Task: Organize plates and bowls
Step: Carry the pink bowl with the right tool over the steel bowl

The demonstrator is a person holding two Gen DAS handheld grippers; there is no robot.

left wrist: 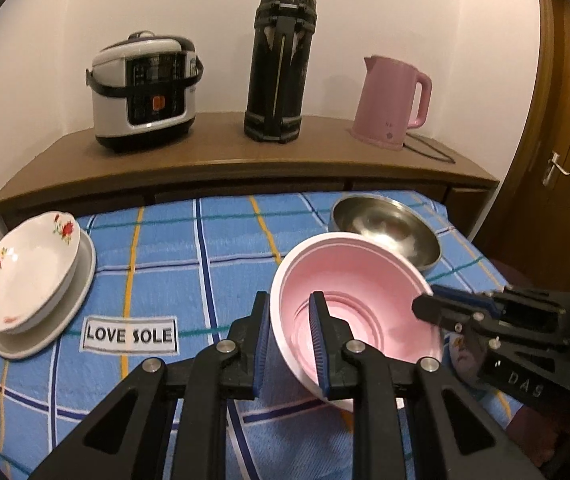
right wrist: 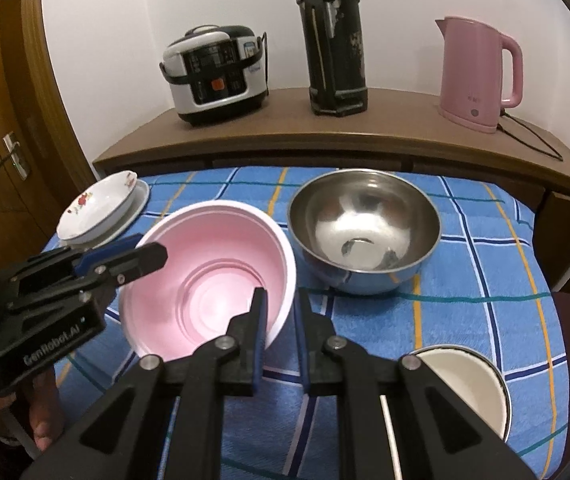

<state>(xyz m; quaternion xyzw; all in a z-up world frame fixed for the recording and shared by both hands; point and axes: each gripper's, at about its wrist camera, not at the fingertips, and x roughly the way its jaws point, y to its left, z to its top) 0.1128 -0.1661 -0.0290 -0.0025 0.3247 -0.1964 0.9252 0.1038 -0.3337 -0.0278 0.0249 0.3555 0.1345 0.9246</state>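
In front of me a bench (left wrist: 213, 256) under a blue checked cloth stands against a wooden sideboard (left wrist: 245, 160) carrying a rice cooker (left wrist: 145, 92), a black flask (left wrist: 281, 64) and a pink kettle (left wrist: 395, 104). My left tongs (left wrist: 289, 320) are clamped on the near rim of the pink bowl (left wrist: 349, 292), one finger inside and one outside, while my right tongs (right wrist: 281, 316) pinch its opposite rim the same way, the bowl tilted between them. Just behind it sits the steel bowl (right wrist: 365, 232), a white enamel bowl (right wrist: 469, 384) lies near my right tongs, and the flowered dish (left wrist: 29, 268) rests on a plate (left wrist: 81, 280) far left.
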